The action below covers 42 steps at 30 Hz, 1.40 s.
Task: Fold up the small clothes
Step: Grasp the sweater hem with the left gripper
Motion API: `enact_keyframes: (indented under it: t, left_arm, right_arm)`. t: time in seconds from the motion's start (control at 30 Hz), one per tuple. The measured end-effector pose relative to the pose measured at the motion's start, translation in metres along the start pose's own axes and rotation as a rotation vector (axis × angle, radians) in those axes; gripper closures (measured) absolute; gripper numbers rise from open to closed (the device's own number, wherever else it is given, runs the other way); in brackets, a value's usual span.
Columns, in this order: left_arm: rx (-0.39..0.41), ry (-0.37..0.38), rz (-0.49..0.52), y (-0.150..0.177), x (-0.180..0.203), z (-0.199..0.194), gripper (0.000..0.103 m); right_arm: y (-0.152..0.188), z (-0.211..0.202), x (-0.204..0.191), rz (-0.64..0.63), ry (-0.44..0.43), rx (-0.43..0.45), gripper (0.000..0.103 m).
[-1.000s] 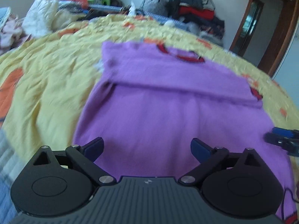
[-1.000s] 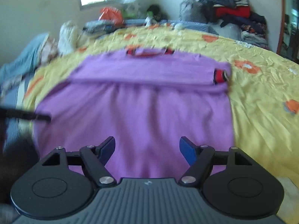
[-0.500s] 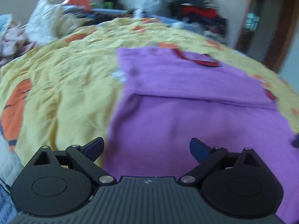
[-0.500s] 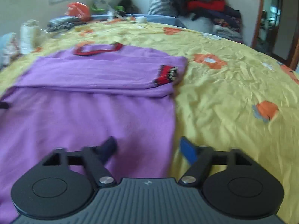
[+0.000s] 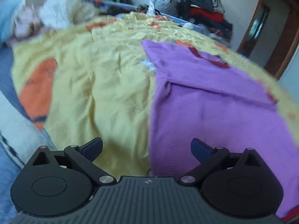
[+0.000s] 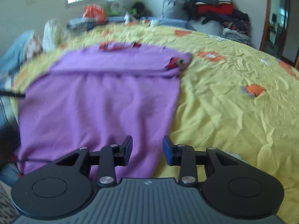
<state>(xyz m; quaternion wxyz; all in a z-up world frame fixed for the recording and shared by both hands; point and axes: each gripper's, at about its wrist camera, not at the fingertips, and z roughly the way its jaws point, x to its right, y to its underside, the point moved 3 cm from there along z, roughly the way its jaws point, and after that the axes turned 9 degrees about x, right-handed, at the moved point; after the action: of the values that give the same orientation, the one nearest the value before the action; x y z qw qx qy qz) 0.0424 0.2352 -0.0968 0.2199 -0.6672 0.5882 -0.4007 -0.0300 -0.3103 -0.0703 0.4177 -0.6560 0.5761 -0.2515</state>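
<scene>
A purple sweater (image 5: 214,112) with red collar and cuff trim lies flat on the yellow bedspread (image 5: 104,85), its sleeves folded across the chest. My left gripper (image 5: 146,147) is wide open over the sweater's lower left edge. In the right wrist view the sweater (image 6: 101,102) fills the left half. My right gripper (image 6: 147,149) hangs over the sweater's lower right hem with its jaws partly closed, a gap still between them, and holds nothing.
Piles of clothes (image 6: 211,9) sit at the far side of the bed, with white and blue laundry (image 5: 48,13) at the left. A wooden door frame (image 6: 274,22) stands at the right. The yellow bedspread (image 6: 233,97) stretches to the right of the sweater.
My left gripper has shifted left to the sweater's left edge. My right gripper moved to the lower right hem and its jaws narrowed from wide open.
</scene>
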Motion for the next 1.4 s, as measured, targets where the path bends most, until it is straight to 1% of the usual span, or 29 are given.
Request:
enact_keyframes:
  t: [0.03,0.07,0.13,0.2,0.27,0.3,0.33,0.37,0.43,0.5,0.57,0.6,0.67,0.73,0.8,0.87,0.9,0.97,1.0,1.07,1.13,1.17,1.27,1.33,1.4]
  left_arm:
    - [-0.014,0.032,-0.043,-0.002,-0.008,0.001,0.004]
    - [-0.010,0.058,-0.066,-0.004,-0.013,0.002,0.004]
    - [-0.015,0.101,-0.056,-0.004,-0.014,0.004,0.003]
    - [-0.002,0.187,-0.043,-0.001,-0.008,0.004,0.004]
    - [0.002,0.243,-0.016,0.005,0.001,0.005,0.002]
    - [-0.019,0.255,-0.007,0.010,0.003,0.008,0.002]
    - [-0.036,0.252,-0.003,0.015,0.004,0.010,0.002]
    - [-0.039,0.257,-0.006,0.022,0.004,0.010,0.002]
    - [-0.044,0.291,-0.028,0.035,-0.001,0.011,0.003]
    - [-0.024,0.317,-0.073,0.045,-0.006,0.009,0.007]
    - [-0.002,0.361,-0.095,0.049,-0.005,0.004,0.014]
    - [-0.005,0.378,-0.092,0.050,-0.002,0.003,0.014]
    - [-0.003,0.387,-0.049,0.050,0.005,0.000,0.014]
    - [0.005,0.390,-0.022,0.051,0.010,-0.002,0.015]
    - [0.007,0.390,-0.040,0.051,0.008,0.000,0.028]
    - [-0.011,0.366,-0.048,0.052,0.005,0.002,0.052]
    - [-0.016,0.363,-0.047,0.052,0.003,0.002,0.053]
    - [-0.019,0.374,-0.062,0.050,-0.002,-0.001,0.067]
    - [-0.023,0.373,-0.068,0.049,-0.004,-0.003,0.070]
    - [-0.018,0.368,-0.065,0.046,-0.006,-0.007,0.088]
    - [-0.017,0.373,-0.069,0.043,-0.007,-0.008,0.093]
    - [-0.020,0.379,-0.088,0.043,-0.009,-0.007,0.094]
    - [-0.018,0.403,-0.130,0.044,-0.014,-0.005,0.096]
    - [-0.015,0.416,-0.150,0.044,-0.016,-0.005,0.096]
    - [-0.002,0.437,-0.181,0.040,-0.018,-0.009,0.097]
  right_arm:
    - [-0.001,0.002,0.008,0.023,0.007,0.012,0.069]
    - [-0.001,0.004,0.013,0.030,0.020,0.022,0.069]
    - [-0.001,0.010,0.022,0.050,0.016,0.029,0.069]
    - [-0.001,0.017,0.026,0.077,-0.010,0.024,0.069]
    - [-0.001,0.022,0.026,0.092,-0.034,0.034,0.069]
    - [-0.001,0.023,0.027,0.105,-0.050,0.042,0.069]
    - [0.000,0.024,0.026,0.120,-0.059,0.044,0.069]
    - [0.000,0.025,0.025,0.131,-0.066,0.043,0.069]
    - [0.003,0.023,0.020,0.141,-0.080,0.041,0.069]
    - [0.007,0.021,0.017,0.133,-0.099,0.041,0.069]
    - [0.011,0.020,0.017,0.150,-0.096,0.031,0.065]
    - [0.013,0.020,0.019,0.176,-0.095,0.023,0.062]
    - [0.016,0.019,0.023,0.213,-0.103,0.011,0.062]
    - [0.019,0.018,0.024,0.230,-0.090,0.005,0.062]
    - [0.021,0.019,0.023,0.235,-0.099,-0.007,0.061]
    - [0.024,0.019,0.019,0.236,-0.111,-0.013,0.061]
    - [0.023,0.019,0.016,0.237,-0.119,-0.017,0.060]
    - [0.023,0.019,0.013,0.259,-0.137,-0.019,0.060]
    - [0.023,0.019,0.012,0.263,-0.137,-0.020,0.060]
    - [0.024,0.019,0.012,0.268,-0.122,-0.026,0.061]
    - [0.026,0.017,0.016,0.310,-0.133,-0.019,0.062]
    - [0.026,0.017,0.018,0.323,-0.129,-0.020,0.064]
    - [0.027,0.021,0.021,0.338,-0.129,-0.026,0.079]
    - [0.028,0.027,0.023,0.361,-0.143,-0.032,0.096]
    - [0.026,0.030,0.023,0.364,-0.142,-0.026,0.097]
